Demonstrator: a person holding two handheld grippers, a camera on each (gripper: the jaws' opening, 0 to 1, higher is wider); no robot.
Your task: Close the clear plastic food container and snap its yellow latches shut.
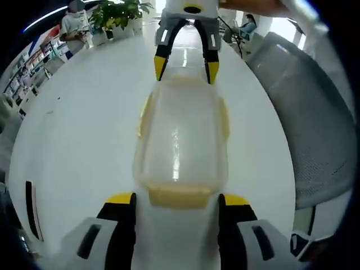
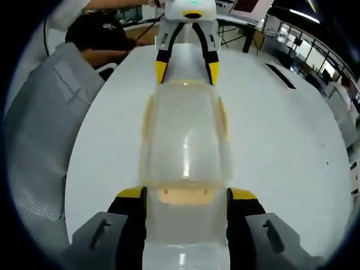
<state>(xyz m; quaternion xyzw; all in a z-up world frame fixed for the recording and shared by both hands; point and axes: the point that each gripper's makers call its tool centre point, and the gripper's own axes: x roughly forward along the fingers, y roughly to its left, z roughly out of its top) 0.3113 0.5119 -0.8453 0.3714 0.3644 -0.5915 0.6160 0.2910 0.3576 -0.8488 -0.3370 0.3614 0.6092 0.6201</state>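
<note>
Left gripper view: clear container (image 1: pixel 183 140), lid down, lies lengthwise on the white table (image 1: pixel 79 129). Left gripper (image 1: pixel 177 202) stands open, jaws flanking the near yellow latch (image 1: pixel 179 195); right gripper (image 1: pixel 186 66) stands open at the far end. Grey chair (image 1: pixel 306 118) borders one table edge.
</note>
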